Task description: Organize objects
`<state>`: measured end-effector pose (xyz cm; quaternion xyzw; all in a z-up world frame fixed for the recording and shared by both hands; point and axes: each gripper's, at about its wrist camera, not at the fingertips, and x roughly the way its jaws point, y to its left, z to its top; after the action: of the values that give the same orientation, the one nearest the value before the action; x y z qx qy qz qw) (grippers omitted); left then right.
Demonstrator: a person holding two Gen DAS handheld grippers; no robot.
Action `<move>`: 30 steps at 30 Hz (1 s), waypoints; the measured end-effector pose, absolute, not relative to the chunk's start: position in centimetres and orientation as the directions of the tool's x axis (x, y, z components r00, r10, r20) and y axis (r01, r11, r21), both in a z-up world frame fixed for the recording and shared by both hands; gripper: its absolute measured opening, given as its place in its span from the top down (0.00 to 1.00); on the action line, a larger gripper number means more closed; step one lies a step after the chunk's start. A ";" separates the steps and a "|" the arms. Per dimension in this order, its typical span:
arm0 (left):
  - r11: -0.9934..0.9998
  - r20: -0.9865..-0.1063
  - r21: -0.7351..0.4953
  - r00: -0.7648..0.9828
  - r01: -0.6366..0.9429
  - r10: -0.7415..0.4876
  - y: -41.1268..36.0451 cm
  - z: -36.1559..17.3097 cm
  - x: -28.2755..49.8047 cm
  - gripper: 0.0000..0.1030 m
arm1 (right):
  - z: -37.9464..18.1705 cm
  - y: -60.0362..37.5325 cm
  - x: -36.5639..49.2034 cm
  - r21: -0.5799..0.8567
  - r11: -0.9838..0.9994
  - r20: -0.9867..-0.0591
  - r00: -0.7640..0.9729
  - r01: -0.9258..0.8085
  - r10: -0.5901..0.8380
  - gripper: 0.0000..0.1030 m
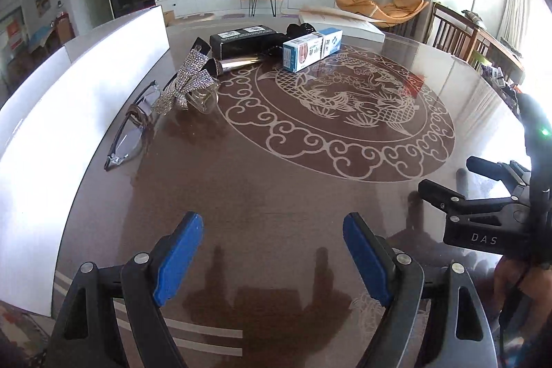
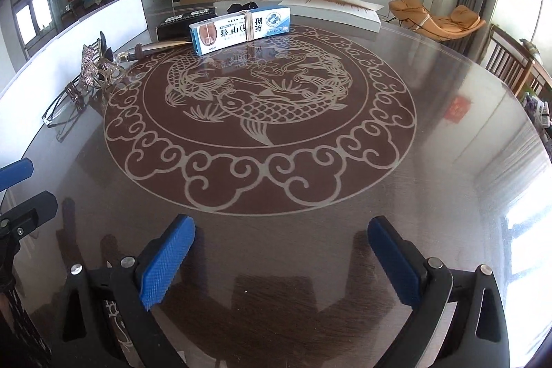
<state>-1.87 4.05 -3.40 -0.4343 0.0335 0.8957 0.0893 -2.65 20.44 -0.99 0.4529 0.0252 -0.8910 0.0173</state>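
On the far side of a round brown table (image 1: 276, 202) lie a blue-and-white medicine box (image 1: 310, 49) (image 2: 239, 28), a black box (image 1: 243, 40) (image 2: 183, 19), a silver tube (image 1: 238, 62) (image 2: 155, 49), a rhinestone bow hair clip (image 1: 188, 81) (image 2: 93, 68) and a pair of glasses (image 1: 129, 133) (image 2: 60, 112). My left gripper (image 1: 272, 261) is open and empty above the near table edge. My right gripper (image 2: 281, 259) is open and empty too, and shows at the right of the left wrist view (image 1: 448, 181).
A long white box (image 1: 69, 99) stands along the table's left side. Another white box (image 1: 345, 23) (image 2: 331, 7) lies at the far edge. Wooden chairs (image 2: 510, 64) stand to the right. A fish pattern (image 2: 258, 95) fills the table centre.
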 end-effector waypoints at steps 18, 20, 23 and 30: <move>-0.992 -0.829 -0.049 -0.550 -0.115 0.105 2.7 -5.3 -3.1 0.19 | -1.1 20.6 -2.7 -0.015 -0.999 -0.812 -0.583 0.042 -0.012 0.00; -0.992 -0.832 -0.038 -0.546 -0.118 0.097 2.9 -5.4 -3.1 0.19 | -1.1 20.6 -2.7 -0.015 -0.999 -0.812 -0.583 0.042 -0.012 0.00; -0.992 -0.835 -0.021 -0.544 -0.124 0.086 3.1 -5.5 -3.1 0.19 | -1.1 20.6 -2.6 -0.015 -0.999 -0.812 -0.583 0.042 -0.012 0.00; -0.991 -0.835 0.008 -0.546 -0.134 0.067 3.6 -5.7 -3.0 0.19 | -1.1 20.6 -2.7 -0.015 -0.999 -0.812 -0.583 0.042 -0.012 0.00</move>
<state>-3.01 3.58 -5.65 -0.4732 0.0352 0.8784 0.0571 -2.67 20.61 -1.14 0.4564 0.0162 -0.8895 0.0153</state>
